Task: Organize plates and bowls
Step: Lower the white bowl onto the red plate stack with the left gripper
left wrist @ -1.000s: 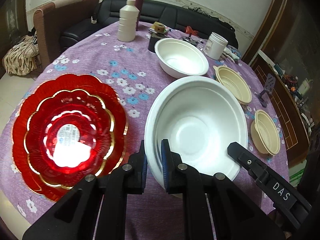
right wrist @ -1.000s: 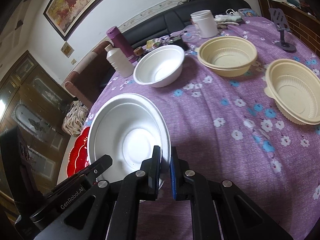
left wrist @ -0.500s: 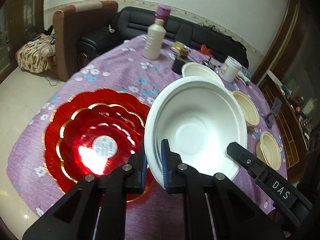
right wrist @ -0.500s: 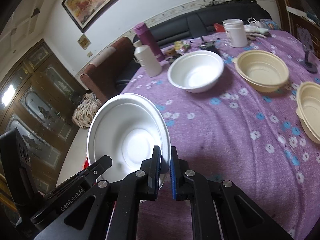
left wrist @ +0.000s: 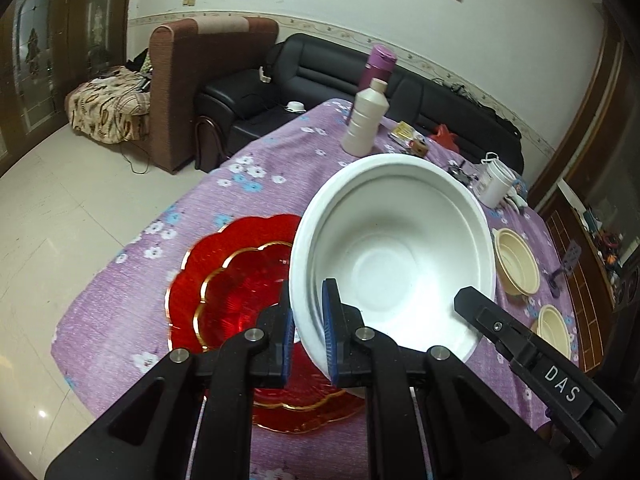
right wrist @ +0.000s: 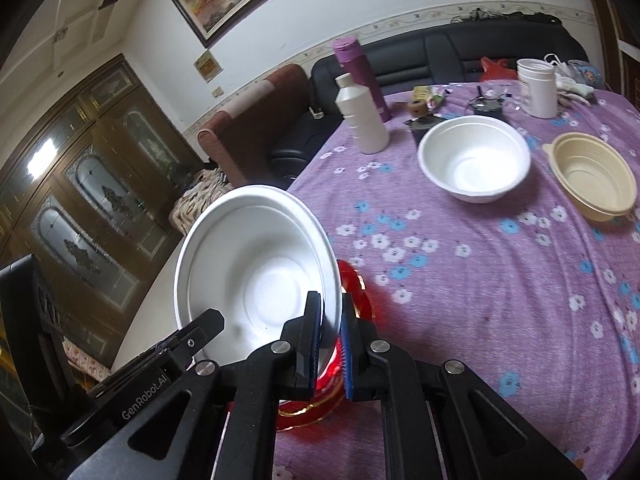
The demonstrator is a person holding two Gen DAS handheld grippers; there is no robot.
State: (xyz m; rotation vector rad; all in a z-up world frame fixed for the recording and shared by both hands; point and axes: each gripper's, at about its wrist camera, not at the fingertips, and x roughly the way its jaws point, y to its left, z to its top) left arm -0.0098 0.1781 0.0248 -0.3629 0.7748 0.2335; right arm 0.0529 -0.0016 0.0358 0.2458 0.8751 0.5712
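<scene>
A large white bowl point(left wrist: 392, 264) hangs tilted above the purple flowered table point(left wrist: 248, 184), and each gripper pinches its near rim. My left gripper point(left wrist: 308, 328) is shut on the rim's left part, and my right gripper point(right wrist: 330, 336) is shut on its right part point(right wrist: 256, 276). Beneath the bowl lies a stack of red gold-edged plates point(left wrist: 232, 296), partly hidden by it; a sliver of the red plates point(right wrist: 354, 292) shows in the right wrist view. A smaller white bowl point(right wrist: 476, 158) and a cream bowl point(right wrist: 592, 174) rest farther back. Two cream bowls point(left wrist: 516, 260) sit at the right.
A white bottle point(left wrist: 366, 120) and a purple flask point(left wrist: 380, 62) stand at the table's far side, with a white jar point(right wrist: 538, 88) and small clutter near them. A black sofa point(left wrist: 320, 76) and a brown armchair point(left wrist: 188, 84) lie beyond; the table's edge drops to tiled floor point(left wrist: 60, 208) at the left.
Both grippers have carried the large white bowl up and to the left, from the bare cloth to above the red plates. The smaller white bowl is now hidden behind it in the left wrist view.
</scene>
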